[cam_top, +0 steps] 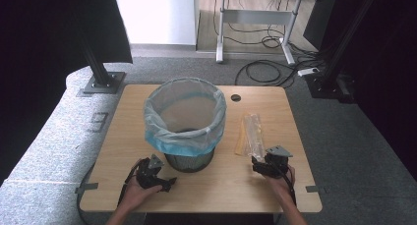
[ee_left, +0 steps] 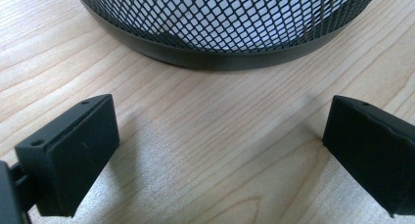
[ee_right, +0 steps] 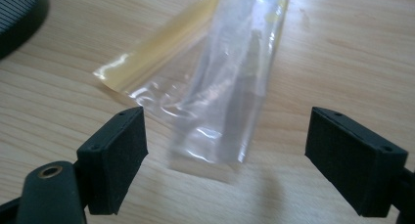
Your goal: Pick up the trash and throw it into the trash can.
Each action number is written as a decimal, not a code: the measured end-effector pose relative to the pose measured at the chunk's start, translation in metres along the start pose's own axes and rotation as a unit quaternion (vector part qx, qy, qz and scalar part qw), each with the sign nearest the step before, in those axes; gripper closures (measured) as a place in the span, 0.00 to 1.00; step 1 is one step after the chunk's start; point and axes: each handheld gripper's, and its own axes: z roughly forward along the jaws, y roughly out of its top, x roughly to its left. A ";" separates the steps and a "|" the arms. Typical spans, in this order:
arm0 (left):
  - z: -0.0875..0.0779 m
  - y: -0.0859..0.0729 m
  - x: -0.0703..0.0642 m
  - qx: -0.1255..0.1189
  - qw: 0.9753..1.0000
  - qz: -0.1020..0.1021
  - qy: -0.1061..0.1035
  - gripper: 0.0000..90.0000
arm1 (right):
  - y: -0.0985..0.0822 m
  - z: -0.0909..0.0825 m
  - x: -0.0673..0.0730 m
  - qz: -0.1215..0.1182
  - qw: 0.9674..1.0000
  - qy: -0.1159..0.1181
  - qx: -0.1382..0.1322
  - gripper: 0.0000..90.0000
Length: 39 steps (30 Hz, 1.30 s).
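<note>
A black mesh bin (cam_top: 189, 158) lined with a pale blue bag (cam_top: 184, 119) stands in the middle of the wooden table (cam_top: 221, 185). Right of it lies a long clear plastic wrapper (cam_top: 253, 131) with a yellowish strip (cam_top: 240, 136) beside it. My left gripper (cam_top: 164, 183) rests low at the bin's near left, open, with bare wood between its jaws; the mesh base (ee_left: 220, 33) rises just ahead. My right gripper (cam_top: 260, 165) is open at the wrapper's near end. The wrapper (ee_right: 230, 87) lies on the table between and just beyond the jaws, untouched.
A dark round hole (cam_top: 235, 97) sits in the table behind the bin. Grey carpet surrounds the table, with black frame posts (cam_top: 101, 72) at the back left and back right, a desk (cam_top: 255, 18) and loose cables (cam_top: 268, 70) beyond.
</note>
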 end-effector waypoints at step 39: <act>0.000 0.000 0.000 0.000 1.000 0.001 -0.001 0.00 | 0.022 0.032 0.026 -0.028 0.999 -0.001 -0.017 0.19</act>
